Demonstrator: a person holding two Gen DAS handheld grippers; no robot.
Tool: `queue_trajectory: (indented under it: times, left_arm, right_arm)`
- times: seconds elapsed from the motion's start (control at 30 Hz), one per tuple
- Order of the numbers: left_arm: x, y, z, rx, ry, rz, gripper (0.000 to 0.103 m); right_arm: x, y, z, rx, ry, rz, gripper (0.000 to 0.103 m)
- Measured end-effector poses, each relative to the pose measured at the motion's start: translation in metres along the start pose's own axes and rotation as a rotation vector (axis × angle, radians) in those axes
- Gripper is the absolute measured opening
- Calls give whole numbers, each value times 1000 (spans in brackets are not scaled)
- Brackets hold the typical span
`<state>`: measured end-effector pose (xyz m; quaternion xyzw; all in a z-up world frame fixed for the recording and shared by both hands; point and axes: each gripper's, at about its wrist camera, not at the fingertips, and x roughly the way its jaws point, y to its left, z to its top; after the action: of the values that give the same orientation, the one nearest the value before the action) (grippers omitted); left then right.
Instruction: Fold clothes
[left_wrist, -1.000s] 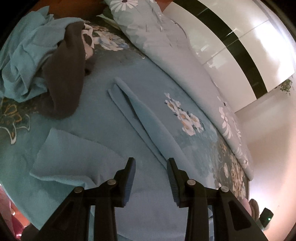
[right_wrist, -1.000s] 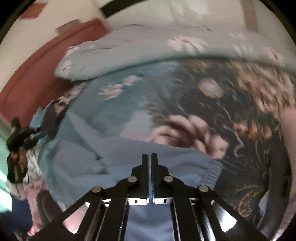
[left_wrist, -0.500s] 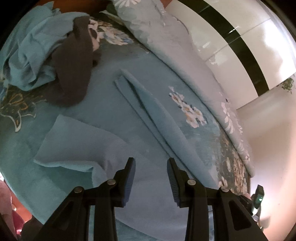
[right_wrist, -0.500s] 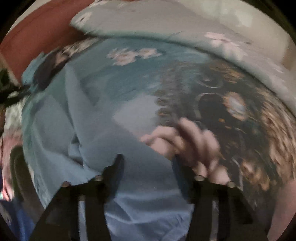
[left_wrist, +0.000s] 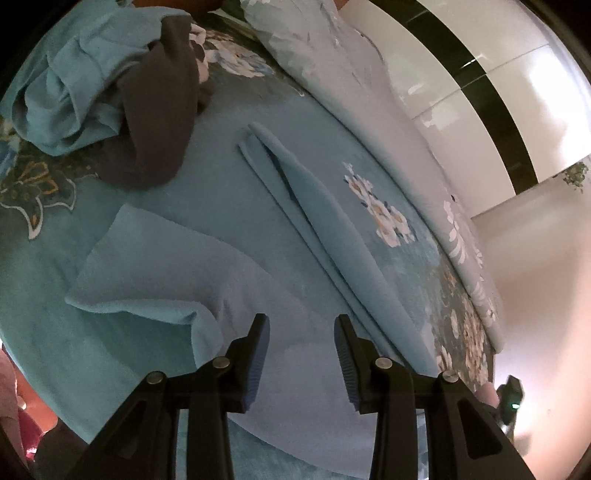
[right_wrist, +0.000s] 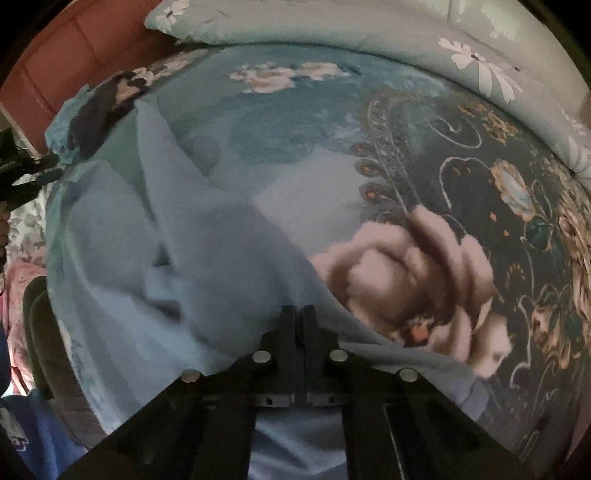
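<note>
A light blue garment (left_wrist: 207, 266) is spread on a floral bedspread (right_wrist: 480, 177). The left gripper (left_wrist: 300, 325) is held open above it; the right gripper (right_wrist: 299, 314) is closed, apparently pinching the cloth.

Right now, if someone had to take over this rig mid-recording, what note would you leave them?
Left gripper: open, empty, over the blue garment.
Right gripper: jaws have just closed; shut, apparently pinching the garment's near edge.
The garment lies partly spread on the bed, with one corner turned over and a long strip along its far side.
Pile of teal and dark clothes, unfolded, sits further up the bed.
Done: no finished fold visible.
Left: fold this garment, then the pile.
</note>
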<state>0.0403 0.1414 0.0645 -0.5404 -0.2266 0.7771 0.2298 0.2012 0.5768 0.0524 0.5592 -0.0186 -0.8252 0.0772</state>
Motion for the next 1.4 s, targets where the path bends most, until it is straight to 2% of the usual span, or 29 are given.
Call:
queue_trajectory:
  times: [0.13,0.2,0.3,0.4,0.53,0.6,0.63,0.67,0.7,0.77,0.8,0.83,0.93,1.03,1.13,1.23,1.4]
  left_arm:
    - [-3,-1,-4,0,-2,-16,40]
    - [-3,-2,-6,0,-1,-25,40]
    - [1,-6,-10,11,13,-37,40]
    - [4,-10,-9,27,25,-47,40]
    - [16,-5,22,18,19,-6,43]
    - [26,2,41,1,16,23,46]
    - [33,7,53,-9,17,40,47]
    - [40,11,62,-21,17,59,47]
    - [47,14,71,-31,17,72,47]
    - [63,21,91,-51,8,90,47]
    - [73,24,101,-60,4,97,47]
    - [79,26,107,-62,-1,104,47]
    - [96,28,121,-52,-20,117,47]
    - [112,26,130,-33,-36,115,45]
    - [121,26,132,-20,-41,94,45]
    - [125,34,132,-37,-40,55,45]
    - [118,55,133,-96,-49,-56,45]
  right_arm:
    - [-50,14,-5,11,-148,8,1]
    - [-69,27,-12,-24,-185,4,1]
    - [-74,38,-21,-62,-173,-22,1]
    - [-71,27,-24,-34,-156,-71,1]
    - [-62,17,-17,-16,-139,-103,2]
    - [-51,7,-8,-12,-114,-151,3]
    - [-44,-1,-5,1,-100,-170,5]
    - [-39,-8,-3,12,-86,-180,12]
    - [-32,-16,1,20,-70,-181,24]
    - [-21,-28,5,51,-54,-174,37]
    - [-17,-33,7,67,-52,-170,37]
    - [-14,-35,9,82,-56,-159,37]
    - [-17,-21,25,102,-146,-33,37]
    - [-8,16,59,28,-182,111,40]
    - [18,61,104,-89,-154,201,40]
    - [47,97,143,-152,-127,265,40]
    - [94,141,183,-190,-53,297,40]
